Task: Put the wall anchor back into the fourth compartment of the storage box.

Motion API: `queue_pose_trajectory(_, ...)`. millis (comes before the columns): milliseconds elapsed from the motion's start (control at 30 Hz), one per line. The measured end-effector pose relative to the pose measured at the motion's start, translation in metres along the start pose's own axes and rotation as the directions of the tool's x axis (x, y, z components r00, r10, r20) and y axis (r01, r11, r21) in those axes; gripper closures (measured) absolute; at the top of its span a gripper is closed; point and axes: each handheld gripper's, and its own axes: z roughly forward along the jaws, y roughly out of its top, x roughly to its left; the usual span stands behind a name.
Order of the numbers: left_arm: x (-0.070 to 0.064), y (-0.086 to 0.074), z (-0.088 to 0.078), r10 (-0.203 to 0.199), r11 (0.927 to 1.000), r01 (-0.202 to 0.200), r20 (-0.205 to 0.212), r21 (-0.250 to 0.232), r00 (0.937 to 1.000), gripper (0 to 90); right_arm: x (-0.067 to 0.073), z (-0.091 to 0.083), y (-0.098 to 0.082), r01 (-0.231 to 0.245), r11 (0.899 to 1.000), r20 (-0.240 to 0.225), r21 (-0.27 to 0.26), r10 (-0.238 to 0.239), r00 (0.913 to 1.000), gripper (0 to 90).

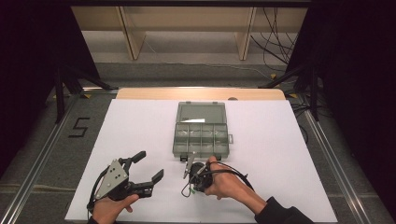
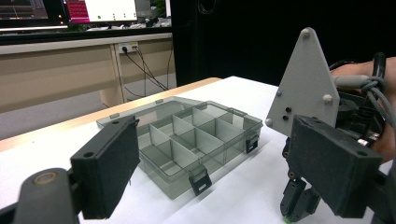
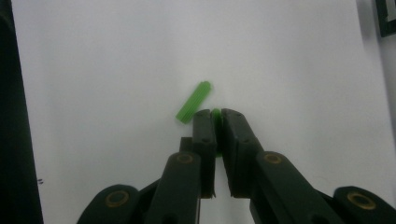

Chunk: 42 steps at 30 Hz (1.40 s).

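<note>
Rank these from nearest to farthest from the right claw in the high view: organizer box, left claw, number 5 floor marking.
From the right claw:
1. Organizer box, open, just beyond its tips at the table's middle.
2. Left claw, open, off to the left on the white sheet.
3. Number 5 floor marking, off the table at far left.

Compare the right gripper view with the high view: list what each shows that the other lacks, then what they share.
Right gripper view alone: a loose green ribbed plug lying on the white surface, and a second green piece pinched between the right gripper's closed jaws.

High view alone: the open grey compartment box, the left gripper with jaws spread, both hands, and the floor marking.

Shared: the right gripper and the white tabletop.
</note>
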Motion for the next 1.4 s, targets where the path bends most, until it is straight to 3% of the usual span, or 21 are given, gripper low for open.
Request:
queue_pose_trajectory(67, 0.000, 0.000, 0.000, -0.001, 1.0000, 0.001, 0.000, -0.002, 1.0000, 16.2, 0.002, -0.002, 0.000, -0.041, 0.999, -0.016, -0.012, 0.041, 0.9990, 84.1)
queue_pose_trajectory(200, 0.000, 0.000, 0.000, -0.001, 1.0000, 0.001, -0.001, -0.001, 1.0000, 16.2, -0.006, -0.016, -0.001, -0.043, 0.998, 0.010, -0.055, 0.043, 0.9990, 84.1)
queue_pose_trajectory(467, 0.000, 0.000, 0.000, 0.006, 1.0000, -0.006, 0.001, 0.000, 1.0000, 16.2, -0.029, -0.050, -0.010, -0.085, 0.988, 0.069, -0.131, 0.095, 0.9931, 84.1)
queue_pose_trajectory(633, 0.000, 0.000, 0.000, -0.001, 1.0000, 0.001, 0.000, 0.000, 1.0000, 16.2, -0.040, -0.061, -0.016, -0.118, 0.976, 0.093, -0.183, 0.136, 0.9862, 84.1)
queue_pose_trajectory(1000, 0.000, 0.000, 0.000, -0.001, 1.0000, 0.001, 0.000, -0.001, 1.0000, 16.2, -0.058, -0.077, -0.028, -0.136, 0.964, 0.137, -0.229, 0.170, 0.9759, 84.1)
queue_pose_trajectory(1400, 0.000, 0.000, 0.001, -0.001, 1.0000, 0.001, 0.000, 0.001, 1.0000, 16.2, -0.082, -0.088, -0.044, -0.185, 0.941, 0.189, -0.284, 0.244, 0.9513, 84.0)
